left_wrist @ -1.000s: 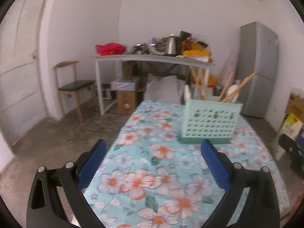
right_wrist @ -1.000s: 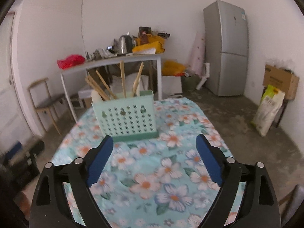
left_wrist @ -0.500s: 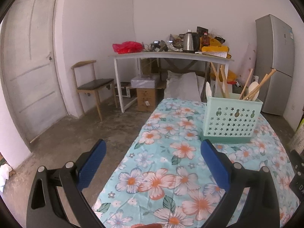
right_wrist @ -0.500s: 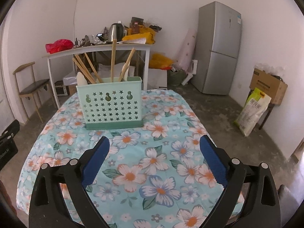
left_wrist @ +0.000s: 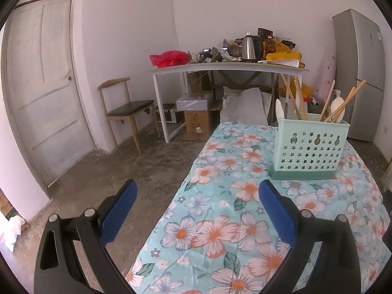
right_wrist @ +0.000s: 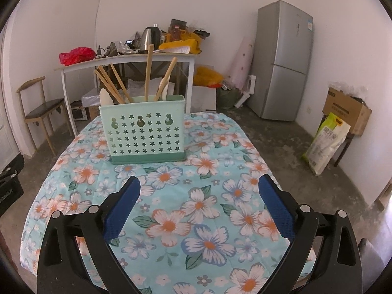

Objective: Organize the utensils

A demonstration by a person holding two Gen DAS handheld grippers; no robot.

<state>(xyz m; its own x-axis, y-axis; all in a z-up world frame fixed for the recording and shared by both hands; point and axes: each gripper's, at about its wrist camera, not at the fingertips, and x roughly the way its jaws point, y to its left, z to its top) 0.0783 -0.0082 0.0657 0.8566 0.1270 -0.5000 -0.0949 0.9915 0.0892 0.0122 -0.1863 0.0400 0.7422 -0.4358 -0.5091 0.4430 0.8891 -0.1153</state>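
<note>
A mint-green perforated utensil holder (right_wrist: 144, 132) stands upright toward the far end of the table's floral cloth (right_wrist: 208, 196). Wooden chopsticks and spoon handles (right_wrist: 149, 73) stick out of it, beside a white spoon (right_wrist: 106, 96). My right gripper (right_wrist: 199, 180) hovers over the cloth, short of the holder, open with nothing between its blue pads. In the left wrist view the holder (left_wrist: 308, 147) is ahead and to the right. My left gripper (left_wrist: 197, 186) is open and empty, straddling the table's left edge, half over the floor.
A white side table (left_wrist: 220, 67) with a kettle, a red bag and clutter stands by the back wall, boxes beneath it. A wooden chair (left_wrist: 127, 105) and a door (left_wrist: 41, 93) are at the left. A fridge (right_wrist: 284, 61), a cardboard box and a sack (right_wrist: 325, 139) are at the right.
The left wrist view has swung left: the door now fills its left side and the holder sits further right. The right gripper's jaws have spread slightly wider, and its view has tilted a little.
</note>
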